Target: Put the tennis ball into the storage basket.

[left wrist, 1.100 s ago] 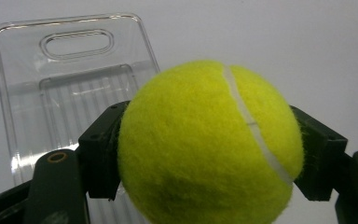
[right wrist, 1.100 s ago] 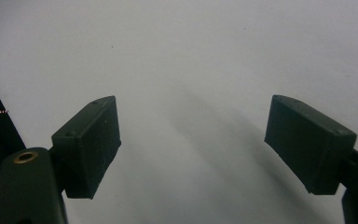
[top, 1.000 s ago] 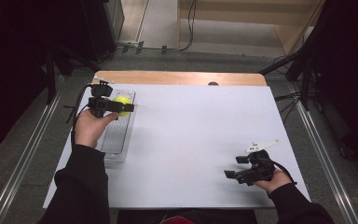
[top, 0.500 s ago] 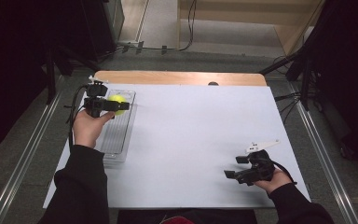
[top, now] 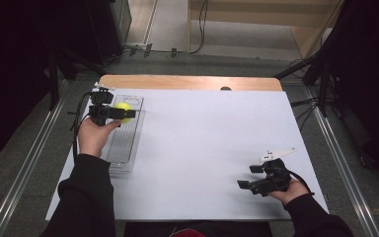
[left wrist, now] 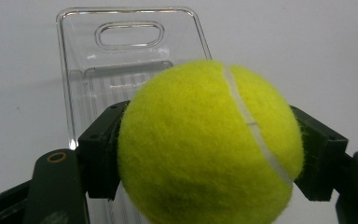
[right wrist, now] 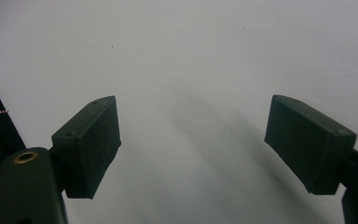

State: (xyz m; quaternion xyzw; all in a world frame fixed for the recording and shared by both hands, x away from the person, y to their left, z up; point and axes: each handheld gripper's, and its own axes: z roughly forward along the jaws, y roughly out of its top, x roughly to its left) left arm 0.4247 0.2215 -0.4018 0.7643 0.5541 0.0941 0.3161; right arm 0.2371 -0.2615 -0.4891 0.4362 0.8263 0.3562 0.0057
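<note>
Our left gripper (top: 121,113) clamps the fuzzy yellow-green tennis ball (left wrist: 209,144) above the clear ribbed plastic tray (left wrist: 86,70), seemingly for placing; our right gripper (right wrist: 193,140) rests open-jawed, well apart.

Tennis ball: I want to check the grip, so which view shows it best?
The left gripper view: the tennis ball is close up, pressed between both fingers of the left gripper. The high view gives a small yellow spot over the clear tray.
</note>
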